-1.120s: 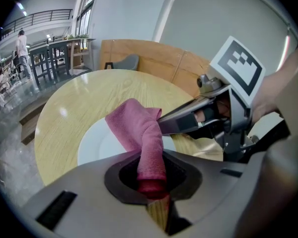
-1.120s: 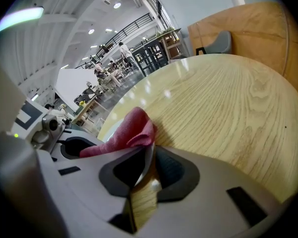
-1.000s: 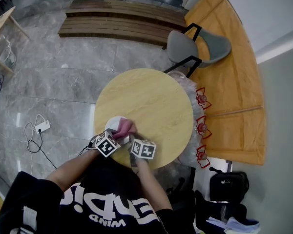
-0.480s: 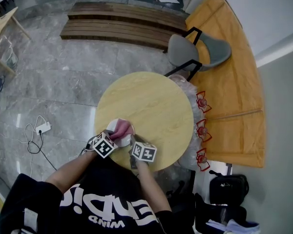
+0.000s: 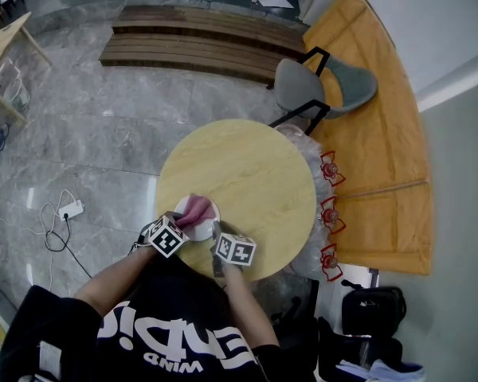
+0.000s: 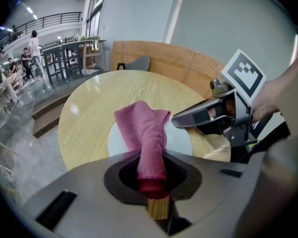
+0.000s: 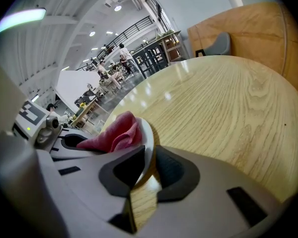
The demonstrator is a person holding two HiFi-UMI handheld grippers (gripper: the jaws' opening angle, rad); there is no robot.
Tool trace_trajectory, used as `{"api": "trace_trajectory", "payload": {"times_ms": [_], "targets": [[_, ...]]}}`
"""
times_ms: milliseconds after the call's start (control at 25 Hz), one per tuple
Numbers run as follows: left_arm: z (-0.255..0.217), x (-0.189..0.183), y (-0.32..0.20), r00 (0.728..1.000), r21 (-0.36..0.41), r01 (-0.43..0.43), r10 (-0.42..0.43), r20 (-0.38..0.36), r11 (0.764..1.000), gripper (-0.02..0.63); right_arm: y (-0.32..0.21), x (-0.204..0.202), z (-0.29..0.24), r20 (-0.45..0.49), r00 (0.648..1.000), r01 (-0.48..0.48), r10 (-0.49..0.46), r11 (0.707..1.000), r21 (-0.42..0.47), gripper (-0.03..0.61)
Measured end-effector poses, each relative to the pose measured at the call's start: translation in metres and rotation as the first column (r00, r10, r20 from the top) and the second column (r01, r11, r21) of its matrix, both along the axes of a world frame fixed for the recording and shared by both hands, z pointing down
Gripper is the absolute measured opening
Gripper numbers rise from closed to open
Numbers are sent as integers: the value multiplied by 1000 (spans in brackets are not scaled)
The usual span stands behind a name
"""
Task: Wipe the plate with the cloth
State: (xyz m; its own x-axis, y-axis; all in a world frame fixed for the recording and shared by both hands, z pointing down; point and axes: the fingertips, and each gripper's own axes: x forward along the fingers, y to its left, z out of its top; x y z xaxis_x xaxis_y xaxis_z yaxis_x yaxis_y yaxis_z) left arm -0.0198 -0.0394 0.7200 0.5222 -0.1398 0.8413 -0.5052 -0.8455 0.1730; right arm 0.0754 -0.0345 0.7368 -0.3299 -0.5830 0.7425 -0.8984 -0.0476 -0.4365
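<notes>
While the right gripper (image 7: 148, 171) pinches the near rim of the plate (image 7: 149, 133), its jaws closed on the white edge, the left gripper (image 6: 152, 177) has its jaws clamped on one end of the cloth (image 6: 145, 128), whose free end lies folded across the plate's middle. The plate sits on the table (image 5: 255, 165) close to the person's edge, slightly left of centre, with both grippers meeting over it.

Wiping looks under way. To do it well, I would press the cloth flat rather than drag it by its pinched tail: lower the left gripper so more fabric lies on the surface, then sweep in arcs from the centre out to the rim. The right gripper's hold should be firm, since the plate seems tipped up a little on that side in the right gripper view and could skid or rock under a stroke. Strokes toward the right gripper need to stop short, as its jaw tips overlap the rim just beside the cloth.

Room is lopsided. The table's near edge lies just behind the plate, so a push toward the body risks sliding it off. Ahead and to the right the tabletop is bare wood, giving plenty of space for long outward strokes. A chair (image 5: 299, 78) stands beyond the far edge, well apart.
</notes>
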Motion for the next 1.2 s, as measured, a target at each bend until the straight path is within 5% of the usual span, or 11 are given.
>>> {"api": "trace_trajectory", "payload": {"times_ms": [840, 1000, 1200], "targets": [[-10, -27, -19, 994, 41, 111, -112, 7, 993, 51, -1, 0, -3, 23, 1000, -15, 15, 1000, 16, 83], [-31, -26, -22, 989, 37, 140, -138, -52, 989, 50, 1, 1, 0, 50, 998, -41, 41, 999, 5, 83], [-54, 4, -5, 988, -18, 74, -76, -132, 997, 49, -1, 1, -2, 78, 995, -61, 59, 998, 12, 81]]}}
